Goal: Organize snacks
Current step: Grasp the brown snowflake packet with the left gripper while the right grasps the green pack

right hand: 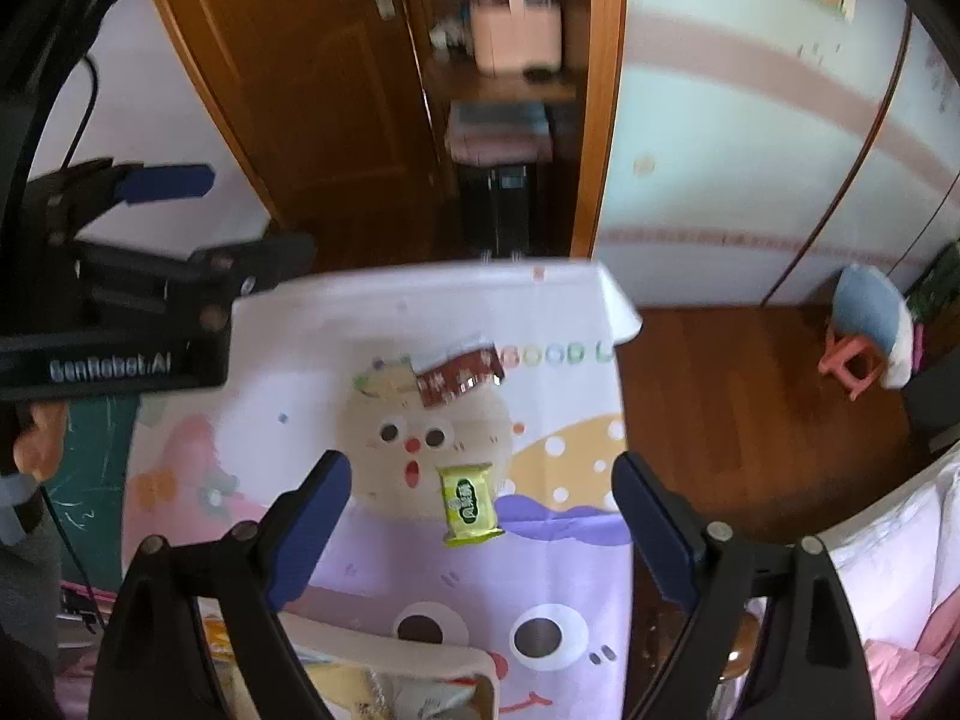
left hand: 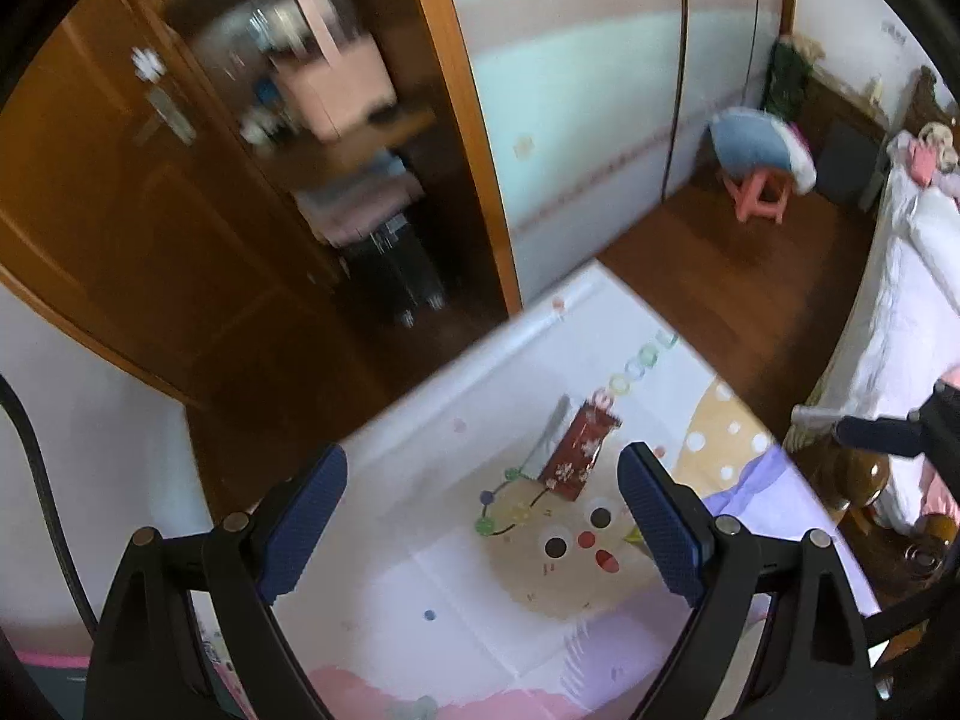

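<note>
Near the middle of the right wrist view, a small yellow-green snack packet [right hand: 470, 503] lies flat on the worktop's cartoon-printed cloth [right hand: 372, 318], between and just beyond the spread fingers of the right tool [right hand: 482, 516], which is released and holds nothing. Further up the frame a dark red patterned snack wrapper [right hand: 459, 381] rests against a pale flat packet [right hand: 387, 382], the two touching. At the bottom edge a beige plastic basket [right hand: 420, 657] already holds several wrapped snacks. In the left wrist view the left tool [left hand: 483, 501] is likewise released and empty, hovering above the cloth with the red wrapper [left hand: 576, 450] lying past its fingertips in the centre of the frame. Judging by this, the step in hand is collecting the loose packets into the basket, with the yellow-green one the likeliest next pick. That calls for lowering the right tool so its fingers straddle the packet's narrow sides, closing gently since the thin wrapper may slide or crumple, then carrying it down-frame to the basket.
</note>
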The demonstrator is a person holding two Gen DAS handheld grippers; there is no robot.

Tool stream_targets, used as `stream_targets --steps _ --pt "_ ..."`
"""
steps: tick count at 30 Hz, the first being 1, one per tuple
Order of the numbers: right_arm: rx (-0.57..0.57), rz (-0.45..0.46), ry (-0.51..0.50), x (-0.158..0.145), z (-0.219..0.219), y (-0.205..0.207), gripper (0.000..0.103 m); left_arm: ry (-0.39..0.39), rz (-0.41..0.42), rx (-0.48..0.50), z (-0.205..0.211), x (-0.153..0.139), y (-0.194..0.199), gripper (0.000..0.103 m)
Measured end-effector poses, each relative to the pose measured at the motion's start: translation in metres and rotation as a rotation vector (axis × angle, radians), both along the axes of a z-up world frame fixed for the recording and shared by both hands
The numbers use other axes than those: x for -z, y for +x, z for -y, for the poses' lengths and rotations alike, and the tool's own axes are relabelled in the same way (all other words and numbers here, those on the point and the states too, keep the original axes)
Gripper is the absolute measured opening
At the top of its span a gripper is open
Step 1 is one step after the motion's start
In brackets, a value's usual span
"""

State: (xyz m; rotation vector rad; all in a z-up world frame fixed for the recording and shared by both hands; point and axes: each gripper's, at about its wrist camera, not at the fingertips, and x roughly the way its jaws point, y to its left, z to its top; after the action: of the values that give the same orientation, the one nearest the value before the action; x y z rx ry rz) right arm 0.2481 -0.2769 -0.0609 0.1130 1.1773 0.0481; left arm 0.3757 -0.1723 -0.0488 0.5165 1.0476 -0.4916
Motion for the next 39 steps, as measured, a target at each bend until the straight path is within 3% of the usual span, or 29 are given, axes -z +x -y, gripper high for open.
stream_targets --steps 3,9,16,18,22,26,29,32,35,39 --pt "-0.009 -0.075 0.004 0.043 -0.003 0.009 0.078 0.038 -0.082 0.015 0.008 0.052 0.017 0.091" --pt "-0.032 -0.206 0.039 0.11 -0.012 0.015 0.073 0.048 -0.181 0.053 0.021 0.114 0.026 0.091" --pt "-0.037 -0.282 0.048 0.147 -0.026 0.016 0.072 0.026 -0.247 0.057 0.033 0.153 0.029 0.091" --pt "-0.036 -0.31 0.034 0.155 -0.027 0.016 0.06 0.012 -0.258 0.05 0.035 0.16 0.031 0.091" --pt "-0.037 -0.325 0.026 0.16 -0.027 0.012 0.051 -0.018 -0.285 0.04 0.039 0.172 0.036 0.091" --pt "-0.031 -0.327 0.025 0.159 -0.027 0.009 0.04 -0.028 -0.315 0.039 0.045 0.185 0.038 0.08" --pt "-0.031 -0.328 0.026 0.159 -0.029 0.006 0.039 -0.021 -0.337 0.046 0.049 0.192 0.038 0.067" --pt "-0.043 -0.326 0.017 0.157 -0.032 0.004 0.038 -0.018 -0.315 0.061 0.052 0.191 0.036 0.063" --pt "-0.053 -0.318 0.004 0.155 -0.033 -0.001 0.038 -0.02 -0.287 0.068 0.053 0.187 0.033 0.039" --pt "-0.06 -0.289 -0.007 0.145 -0.04 -0.007 0.037 -0.038 -0.28 0.059 0.048 0.184 0.032 0.034"
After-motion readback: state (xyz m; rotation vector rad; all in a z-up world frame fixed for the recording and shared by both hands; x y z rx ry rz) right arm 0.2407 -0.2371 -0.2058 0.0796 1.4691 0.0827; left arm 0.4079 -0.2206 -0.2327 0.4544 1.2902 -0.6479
